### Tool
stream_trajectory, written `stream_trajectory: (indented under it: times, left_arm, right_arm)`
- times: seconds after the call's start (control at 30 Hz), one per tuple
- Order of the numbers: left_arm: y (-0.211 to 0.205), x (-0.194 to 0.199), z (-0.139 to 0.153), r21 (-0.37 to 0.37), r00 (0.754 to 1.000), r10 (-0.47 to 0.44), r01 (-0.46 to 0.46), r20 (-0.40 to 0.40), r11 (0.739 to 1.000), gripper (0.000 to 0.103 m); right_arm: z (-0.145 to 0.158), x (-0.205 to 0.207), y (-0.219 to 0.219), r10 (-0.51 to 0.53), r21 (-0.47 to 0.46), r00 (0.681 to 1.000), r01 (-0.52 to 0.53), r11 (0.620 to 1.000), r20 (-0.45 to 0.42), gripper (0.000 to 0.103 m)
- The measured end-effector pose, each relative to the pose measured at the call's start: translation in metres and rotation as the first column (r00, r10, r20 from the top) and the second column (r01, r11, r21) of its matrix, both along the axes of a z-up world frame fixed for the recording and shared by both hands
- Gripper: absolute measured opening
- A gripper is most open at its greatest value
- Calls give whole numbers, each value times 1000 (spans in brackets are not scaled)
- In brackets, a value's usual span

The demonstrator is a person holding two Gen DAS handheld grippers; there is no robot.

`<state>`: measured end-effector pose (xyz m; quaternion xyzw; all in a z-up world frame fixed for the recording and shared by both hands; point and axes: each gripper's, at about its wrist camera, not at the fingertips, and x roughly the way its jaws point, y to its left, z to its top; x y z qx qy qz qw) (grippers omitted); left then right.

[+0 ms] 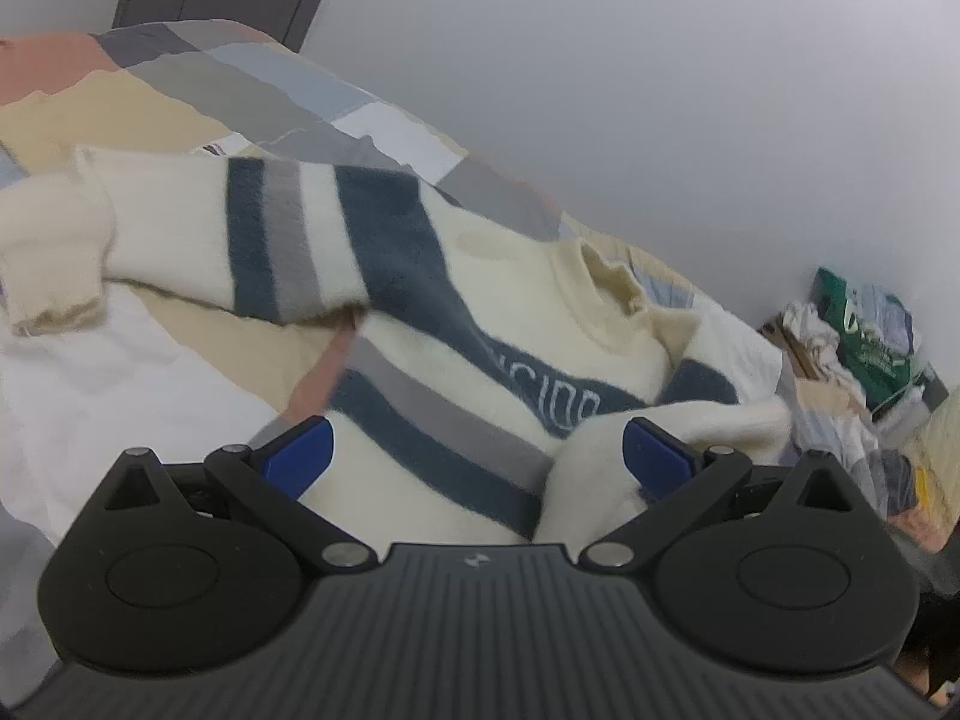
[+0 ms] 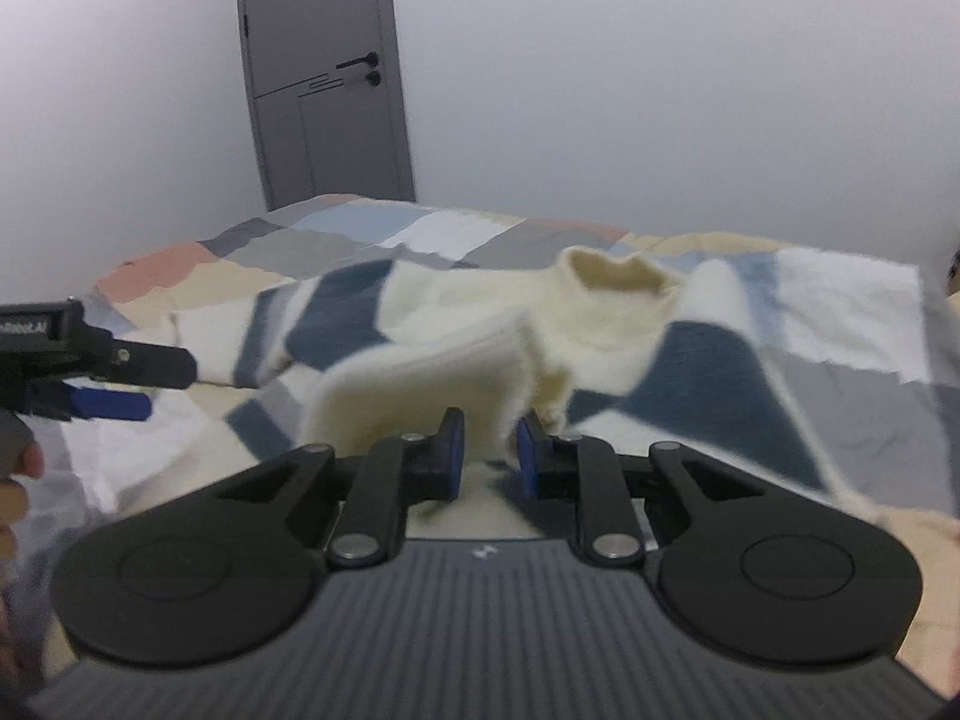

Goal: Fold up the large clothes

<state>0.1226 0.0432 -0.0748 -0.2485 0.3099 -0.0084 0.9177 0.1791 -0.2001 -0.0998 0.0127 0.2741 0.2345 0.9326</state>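
We take the sweater (image 1: 420,300) as our landmark: cream knit with dark blue and grey bands, it lies spread front-up on the patchwork bedspread (image 1: 252,90), collar toward the wall. To its left, one sleeve (image 1: 180,228) stretches out flat, probably laid so for folding inward. Over the sweater's lower body hangs our left gripper (image 1: 477,456), its jaws wide apart; cloth lies between the blue pads, but they press on nothing. Further right, over the chest, our right gripper (image 2: 487,450) has its jaws drawn nearly together on the cream cuff of the other sleeve (image 2: 420,372), lifted across the chest, likely to begin the fold. No fold is finished yet, we judge. Beyond the sweater's right side, by the wall, an open box (image 1: 798,348) holds crumpled cloths and a green packet (image 1: 864,336).
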Motion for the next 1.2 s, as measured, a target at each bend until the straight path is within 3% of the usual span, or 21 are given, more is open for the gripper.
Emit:
stream_trajectory:
  times: [0.27,0.4,0.43,0.53,0.7,0.77,0.83,0.9,1.0,1.1,1.13,1.17,1.2]
  left_arm:
    - [15,-3,7,-36,999,30,-29,26,999,103]
    - [18,-4,6,-52,999,31,-30,18,998,103]
    - [18,-3,6,-58,999,28,-26,18,998,103]
    - [15,-2,7,-62,1000,19,-18,20,998,103]
    - [5,0,5,-61,1000,-9,10,12,998,103]
    - [-1,1,5,-43,1000,-22,22,12,999,103]
    - [-5,3,3,-24,1000,-26,27,11,999,103]
    - [-7,5,0,-16,1000,-23,23,0,1000,103]
    - [-9,12,-6,-20,1000,-21,21,-18,1000,103]
    - [-8,19,-13,-30,1000,-14,13,-27,999,103]
    - [-8,21,-14,-36,1000,-12,11,-26,999,103]
    - [-7,23,-14,-43,1000,-6,5,-22,999,103]
    - [-6,24,-15,-49,1000,0,-1,-20,999,103]
  right_arm:
    - [-3,-9,47,164,41,980,-160,986,-113,21]
    - [7,-12,42,181,54,974,-175,983,-134,23]
    - [11,-12,35,168,70,974,-159,985,-149,31]
    - [24,-12,10,120,137,979,-98,986,-165,69]
    - [30,0,-49,-57,221,983,95,971,-172,70]
    - [19,9,-71,-183,225,956,234,946,-228,72]
    - [3,21,-89,-283,207,901,361,909,-330,73]
    - [-17,29,-99,-334,170,845,434,885,-418,73]
    - [-46,33,-106,-331,173,789,476,862,-517,72]
    - [-69,42,-107,-267,256,768,485,836,-582,71]
    - [-74,46,-105,-248,286,770,485,826,-587,59]
    - [-77,51,-104,-232,311,780,476,823,-581,35]
    - [-77,56,-101,-227,307,787,464,831,-574,27]
